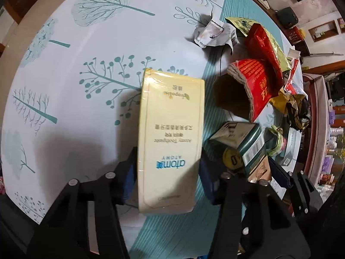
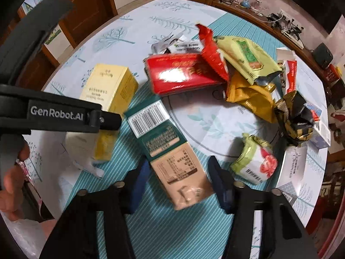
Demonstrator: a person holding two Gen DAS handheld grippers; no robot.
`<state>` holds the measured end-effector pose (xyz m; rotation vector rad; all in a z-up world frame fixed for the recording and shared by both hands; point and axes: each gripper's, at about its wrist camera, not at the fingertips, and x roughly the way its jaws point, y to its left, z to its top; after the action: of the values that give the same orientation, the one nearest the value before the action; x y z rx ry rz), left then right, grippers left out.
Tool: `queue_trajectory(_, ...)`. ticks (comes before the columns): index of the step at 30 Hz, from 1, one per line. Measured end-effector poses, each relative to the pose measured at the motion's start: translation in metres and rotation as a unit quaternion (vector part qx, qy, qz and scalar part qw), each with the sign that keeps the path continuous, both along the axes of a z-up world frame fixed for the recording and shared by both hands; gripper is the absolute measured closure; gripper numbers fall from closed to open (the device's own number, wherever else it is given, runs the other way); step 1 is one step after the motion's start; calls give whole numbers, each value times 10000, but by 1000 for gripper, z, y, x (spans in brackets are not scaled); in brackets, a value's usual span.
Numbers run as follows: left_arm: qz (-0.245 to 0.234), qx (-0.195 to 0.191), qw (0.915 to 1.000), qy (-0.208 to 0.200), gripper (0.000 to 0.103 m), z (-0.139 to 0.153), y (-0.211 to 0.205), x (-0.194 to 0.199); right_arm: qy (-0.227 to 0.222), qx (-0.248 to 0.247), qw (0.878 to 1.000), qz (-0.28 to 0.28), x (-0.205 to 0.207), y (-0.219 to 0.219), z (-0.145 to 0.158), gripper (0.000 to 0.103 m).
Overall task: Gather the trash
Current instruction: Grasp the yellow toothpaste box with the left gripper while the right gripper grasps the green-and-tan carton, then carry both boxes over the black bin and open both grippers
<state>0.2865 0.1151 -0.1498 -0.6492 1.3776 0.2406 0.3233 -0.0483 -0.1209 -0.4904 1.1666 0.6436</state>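
Observation:
My left gripper [image 1: 168, 172] is shut on a pale yellow toothpaste box [image 1: 171, 129], which lies along the fingers over the table. The same box [image 2: 110, 88] shows in the right wrist view with the left gripper's body across it. My right gripper [image 2: 179, 181] is open, its fingers either side of a green and tan drink carton [image 2: 168, 151] lying on the teal table runner. The carton [image 1: 241, 149] also shows in the left wrist view, just right of the yellow box.
A pile of trash lies on the round tree-print table [image 1: 64, 64]: a red box [image 2: 183, 75], red and yellow-green wrappers [image 2: 243, 58], a gold wrapper [image 2: 250, 95], a green packet [image 2: 254, 159], crumpled paper [image 1: 213, 32]. A cabinet [image 2: 269, 21] stands behind.

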Motion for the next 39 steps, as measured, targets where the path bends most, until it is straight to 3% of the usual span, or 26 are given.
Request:
queue_trajectory(5,-326,236,9992,-54,58,5,-3,-11,202,240,9989,-360,-4,-9,2,65)
queue_trajectory(15,-944,684,9928,-271,58,30,-36,-59,683,1068,9844,-1223,-45,-51,27,65)
queue_trajectory(21,-1186,944,9868,-578,58,63,-56,-104,757,1462,9763,-1405,-96,-73,57,65)
queue_trajectory(29,-1419,1275,9771,-947,58,99,-83,-191,907,1912,9679,-1356,-183,-111,83,65)
queue_trajectory(34,-1470,1466,9734,-968,58,94,-111,-245,1010,1947,9678,-1237,-239,-125,77,65)
queue_trajectory(39,-1606,1574,9713,-780,58,72,-128,-286,1163,1722,9709,-1190,-294,-138,48,65)
